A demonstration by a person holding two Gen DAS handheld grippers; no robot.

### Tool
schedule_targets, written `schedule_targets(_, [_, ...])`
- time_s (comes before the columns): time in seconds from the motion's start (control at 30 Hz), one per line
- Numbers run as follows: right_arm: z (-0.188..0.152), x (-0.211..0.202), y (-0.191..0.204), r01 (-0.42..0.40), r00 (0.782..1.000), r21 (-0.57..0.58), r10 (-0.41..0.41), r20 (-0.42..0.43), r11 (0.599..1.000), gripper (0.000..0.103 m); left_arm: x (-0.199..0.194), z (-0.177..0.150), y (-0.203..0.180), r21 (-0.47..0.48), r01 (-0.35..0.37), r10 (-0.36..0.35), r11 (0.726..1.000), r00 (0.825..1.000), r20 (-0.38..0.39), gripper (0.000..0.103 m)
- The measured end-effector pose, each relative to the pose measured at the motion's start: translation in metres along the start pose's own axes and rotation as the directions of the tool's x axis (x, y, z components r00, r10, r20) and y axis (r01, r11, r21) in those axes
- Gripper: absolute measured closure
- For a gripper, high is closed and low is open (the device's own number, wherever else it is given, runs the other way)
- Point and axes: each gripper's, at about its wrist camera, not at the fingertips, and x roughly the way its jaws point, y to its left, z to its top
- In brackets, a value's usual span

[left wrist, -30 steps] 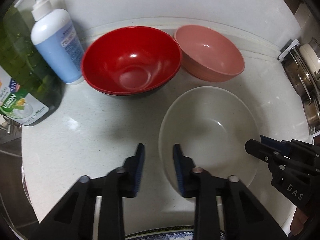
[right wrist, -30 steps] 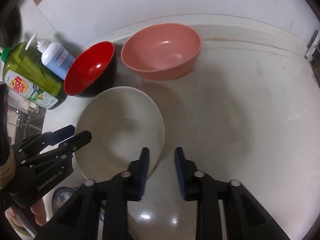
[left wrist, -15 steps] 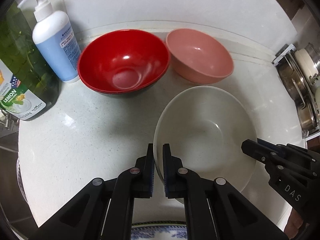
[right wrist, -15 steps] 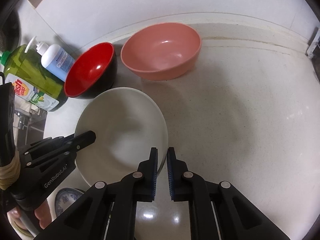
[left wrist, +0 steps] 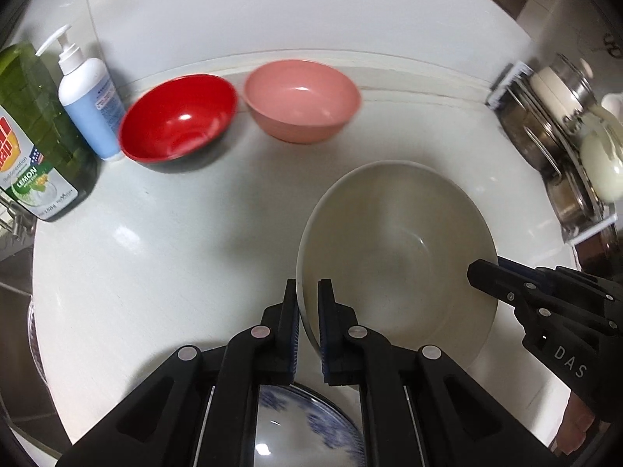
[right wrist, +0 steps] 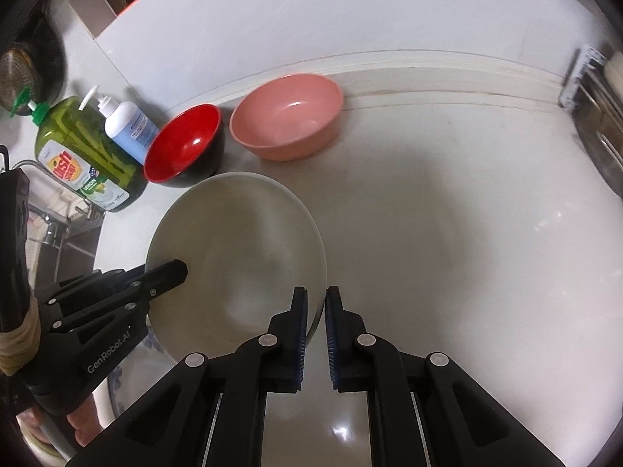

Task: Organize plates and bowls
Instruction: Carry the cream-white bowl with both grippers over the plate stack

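Left gripper [left wrist: 308,323] clamped on the near-left rim of the white bowl [left wrist: 397,249]; right gripper [right wrist: 315,327] clamped on the opposite rim. Bowl held between both, seemingly just above the countertop [right wrist: 467,214], near the red bowl [left wrist: 179,124] and pink bowl [left wrist: 301,99] by the wall.

Best kept level, both hands lifting together, no twisting against each other on thin rim grips. Probably bound for nesting with another bowl.

Underside of the white bowl hidden. Blue-patterned plate [left wrist: 311,420] mostly masked by the fingers. Rack contents at right too blurred to name.
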Motion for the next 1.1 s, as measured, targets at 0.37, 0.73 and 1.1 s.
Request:
schedule_targets(0.37, [-0.051, -0.032, -0.051, 0.034, 0.999, 0.021, -0.033, -0.006, 0.999, 0.092, 0.007, -0.042, -0.059, 0.040, 0.052, -0.050, 0.998, 0.997, -0.052, 0.091])
schedule_targets(0.73, [-0.088, -0.036, -0.098, 0.062, 0.997, 0.075, -0.058, -0.060, 0.995, 0.092, 0.030, -0.069, -0.103, 0.050, 0.080, -0.073, 0.996, 0.989, -0.127, 0.091])
schedule_targets(1.1, [-0.104, -0.034, -0.123, 0.074, 0.993, 0.092, -0.064, -0.101, 0.993, 0.092, 0.042, -0.075, -0.125, 0.046, 0.077, -0.069, 0.996, 0.986, -0.152, 0.091])
